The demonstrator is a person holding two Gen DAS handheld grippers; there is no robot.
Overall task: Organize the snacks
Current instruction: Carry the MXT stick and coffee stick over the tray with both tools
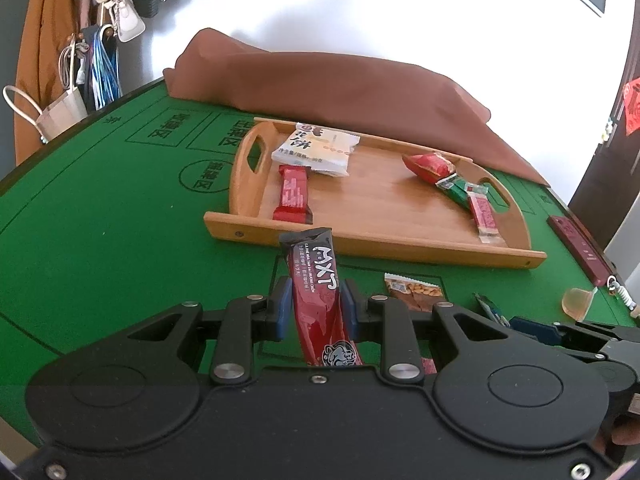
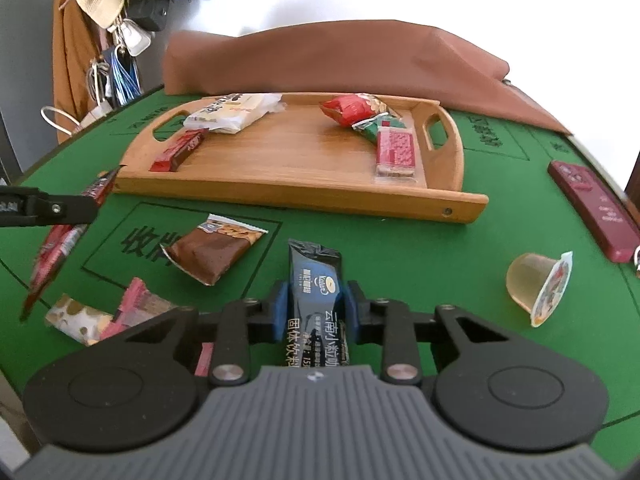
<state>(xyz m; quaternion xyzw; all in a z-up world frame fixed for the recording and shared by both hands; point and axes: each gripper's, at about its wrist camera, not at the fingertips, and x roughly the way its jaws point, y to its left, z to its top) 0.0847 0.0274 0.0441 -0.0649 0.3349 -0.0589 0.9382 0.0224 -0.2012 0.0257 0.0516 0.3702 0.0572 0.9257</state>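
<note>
Left wrist view: the left tool [image 1: 313, 309] is pinching a red sachet [image 1: 318, 296] short of the tray [image 1: 372, 242]; the right tool [image 2: 314, 307] is clamping a dark sachet [image 2: 316, 300]. Five snacks are lying inside, while several are waiting on the green surface [image 2: 420, 256].

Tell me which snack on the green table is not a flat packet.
The jelly cup, lying on its side right of the right gripper; the other loose snacks are flat wrappers.
</note>
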